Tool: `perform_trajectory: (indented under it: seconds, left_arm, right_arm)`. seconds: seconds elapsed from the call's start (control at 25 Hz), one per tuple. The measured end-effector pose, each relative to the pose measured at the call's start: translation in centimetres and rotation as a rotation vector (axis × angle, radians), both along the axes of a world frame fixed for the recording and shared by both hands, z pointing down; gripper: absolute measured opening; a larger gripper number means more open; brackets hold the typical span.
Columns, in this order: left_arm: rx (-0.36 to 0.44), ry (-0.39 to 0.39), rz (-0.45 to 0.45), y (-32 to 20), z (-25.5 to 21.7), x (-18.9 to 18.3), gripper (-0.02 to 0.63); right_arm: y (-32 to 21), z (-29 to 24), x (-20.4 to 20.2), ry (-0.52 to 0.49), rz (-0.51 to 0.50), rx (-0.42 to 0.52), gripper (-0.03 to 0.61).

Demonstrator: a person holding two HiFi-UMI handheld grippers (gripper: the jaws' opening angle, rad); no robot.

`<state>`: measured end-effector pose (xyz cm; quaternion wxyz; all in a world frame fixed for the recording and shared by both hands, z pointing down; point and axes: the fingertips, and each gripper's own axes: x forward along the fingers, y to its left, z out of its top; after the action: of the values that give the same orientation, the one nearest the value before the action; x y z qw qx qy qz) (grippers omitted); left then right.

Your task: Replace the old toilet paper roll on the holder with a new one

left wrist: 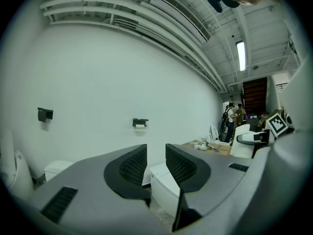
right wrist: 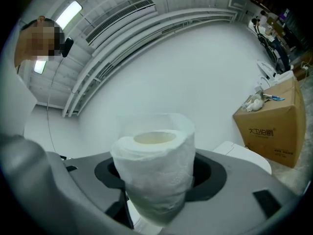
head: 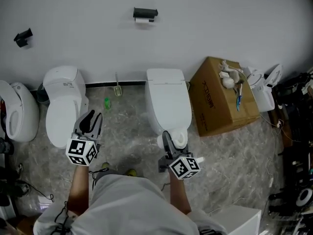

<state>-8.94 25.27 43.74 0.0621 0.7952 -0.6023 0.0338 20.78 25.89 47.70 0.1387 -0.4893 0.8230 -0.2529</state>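
- Toilet paper roll (right wrist: 154,175) (the new one) is clamped upright between the jaws of the right hand-held gripper (head: 172,140), with the core opening facing up and a loose sheet wrapped around the top.
- Left hand-held gripper (left wrist: 156,163): the jaws are set partway apart, at a moderate gap, and nothing is held between them.
- Both forearms are stretched forward from the waist. The grippers are kept roughly level, with the marker cubes turned up toward the head camera.
- The right gripper is held over the front end of the middle toilet (head: 167,102), the left one beside the left toilet (head: 63,102).
- The holder (head: 145,13) is mounted on the wall above the middle toilet, well apart from both grippers. The old roll (head: 145,20) is seen hanging under it and looks thin.
- Step judged: approach, with the swap not yet started.
- The old roll is best pulled off first with the empty left gripper, which likely needs to be opened wider.
- The new roll should be kept back and clear until then, and the grip should not be tightened, or the core may be crushed.
- The roll axis will probably need to be turned from upright to horizontal to suit the holder bar.
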Motion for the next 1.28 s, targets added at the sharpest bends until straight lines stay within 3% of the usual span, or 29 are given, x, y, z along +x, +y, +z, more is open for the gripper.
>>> perform_trajectory:
  seconds: [0.56,0.92,1.28]
  left_arm:
    - [-0.003,-0.010,0.031,-10.4,1.2,0.0,0.115]
    - [-0.010,0.000,0.075,-24.3,1.0,-2.8,0.115]
    - [-0.034,0.000,0.093,-40.0,0.2,-8.2,0.117]
  right_arm:
    - [-10.0,1.0,-0.3,-0.013,0.009,0.006,0.305]
    - [-22.6,0.6,-3.2,-0.009,0.053,0.001,0.305]
    - [-37.9,-0.4,-9.3,0.000,0.052,-0.021,0.305]
